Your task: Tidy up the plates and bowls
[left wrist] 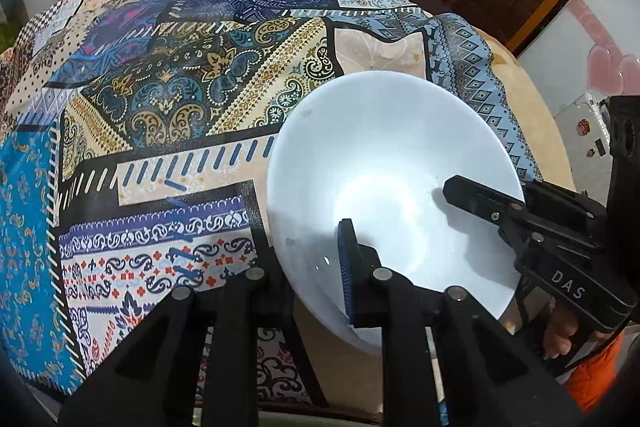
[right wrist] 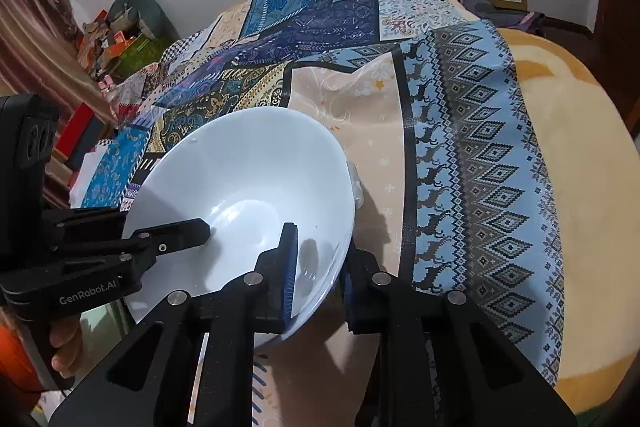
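Both grippers, left gripper (left wrist: 320, 279) and right gripper (right wrist: 320, 279), are clamped on the white bowl's (right wrist: 240, 179) near rim. Lift-and-carry is judged next; an even, matched raise is needed.

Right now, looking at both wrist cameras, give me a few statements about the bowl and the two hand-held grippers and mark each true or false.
1. The white bowl is empty. True.
2. Only one hand-held gripper holds the bowl. False: the left hand-held gripper and the right hand-held gripper each clamp its rim, on opposite sides.
3. The bowl is over a patterned patchwork cloth. True.
4. A plate is stacked inside the bowl. False: only a gripper finger from each side reaches into it.
5. The bowl is dark blue. False: it is plain white.
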The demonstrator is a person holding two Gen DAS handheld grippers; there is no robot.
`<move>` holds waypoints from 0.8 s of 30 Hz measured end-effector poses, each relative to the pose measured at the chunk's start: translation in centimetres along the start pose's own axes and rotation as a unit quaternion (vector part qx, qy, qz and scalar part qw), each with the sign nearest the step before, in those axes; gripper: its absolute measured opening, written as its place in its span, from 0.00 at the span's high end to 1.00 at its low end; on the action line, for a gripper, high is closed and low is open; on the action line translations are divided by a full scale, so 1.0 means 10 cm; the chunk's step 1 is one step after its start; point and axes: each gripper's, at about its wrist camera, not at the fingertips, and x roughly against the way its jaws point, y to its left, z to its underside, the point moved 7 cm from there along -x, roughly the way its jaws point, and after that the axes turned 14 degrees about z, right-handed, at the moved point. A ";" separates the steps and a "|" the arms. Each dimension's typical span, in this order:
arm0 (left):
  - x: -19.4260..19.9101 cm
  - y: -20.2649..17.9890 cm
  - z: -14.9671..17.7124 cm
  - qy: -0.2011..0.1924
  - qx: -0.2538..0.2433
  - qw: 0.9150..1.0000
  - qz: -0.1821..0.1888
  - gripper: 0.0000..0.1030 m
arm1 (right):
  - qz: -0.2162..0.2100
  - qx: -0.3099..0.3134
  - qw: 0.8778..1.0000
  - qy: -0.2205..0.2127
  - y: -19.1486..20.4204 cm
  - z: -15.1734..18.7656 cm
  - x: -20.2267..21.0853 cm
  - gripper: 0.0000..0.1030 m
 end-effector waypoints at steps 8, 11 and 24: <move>0.27 -0.14 0.10 -0.016 -0.010 1.000 -0.005 0.83 | 0.000 -0.002 1.000 -0.018 0.08 0.02 0.28 0.85; 0.43 -0.22 0.12 -0.027 -0.017 0.999 -0.007 0.83 | -0.003 -0.005 1.000 -0.028 0.11 0.03 0.44 0.85; 1.19 -0.53 0.34 -0.071 -0.044 0.996 -0.016 0.83 | -0.009 -0.003 0.997 -0.071 0.34 0.07 1.03 0.85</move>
